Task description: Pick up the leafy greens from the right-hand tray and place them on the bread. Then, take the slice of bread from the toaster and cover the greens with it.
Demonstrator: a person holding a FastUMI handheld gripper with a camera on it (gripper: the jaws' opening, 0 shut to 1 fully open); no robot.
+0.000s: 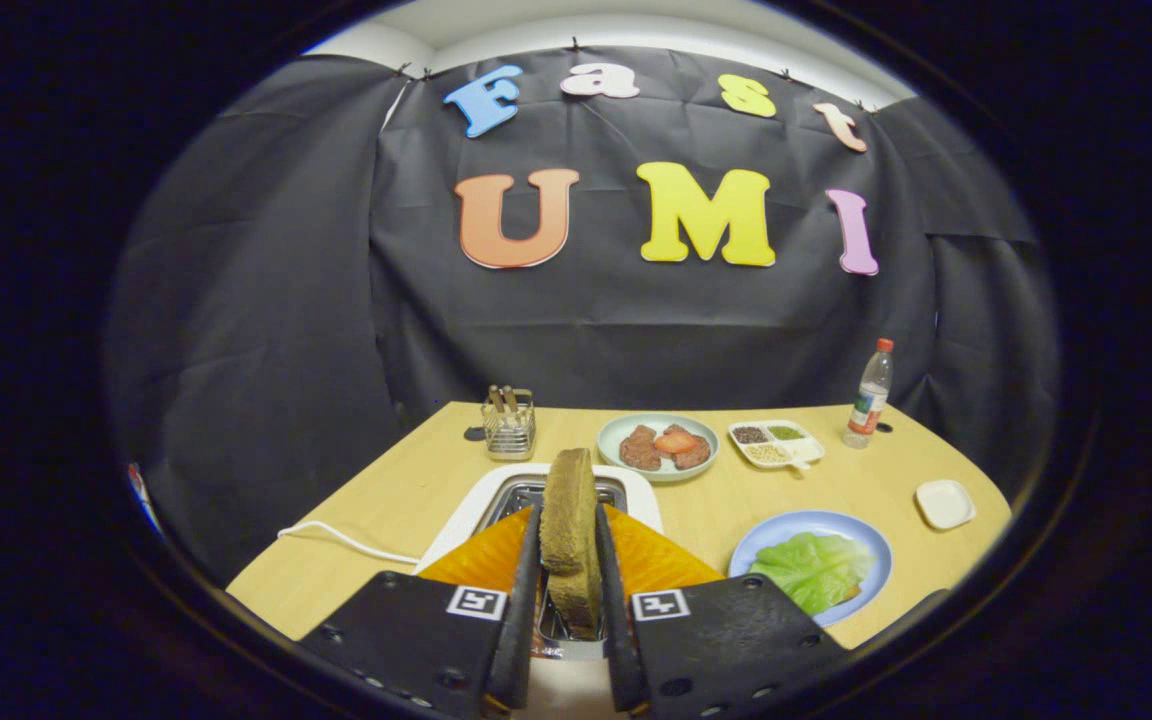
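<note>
My gripper (569, 560) is shut on a brown slice of bread (568, 510), which stands upright between the two fingers, above the slot of the white toaster (496, 495). To the right of the fingers a blue plate (871, 545) carries leafy greens (814, 568) lying on top of another slice, of which just a sliver of crust shows at the greens' edge.
Beyond the toaster stand a wire holder with utensils (509, 425), a pale plate with meat and a tomato slice (658, 446), a divided condiment dish (776, 443), a bottle (870, 395) and a small white dish (944, 502). A white cable (341, 540) runs left off the wooden table (406, 490).
</note>
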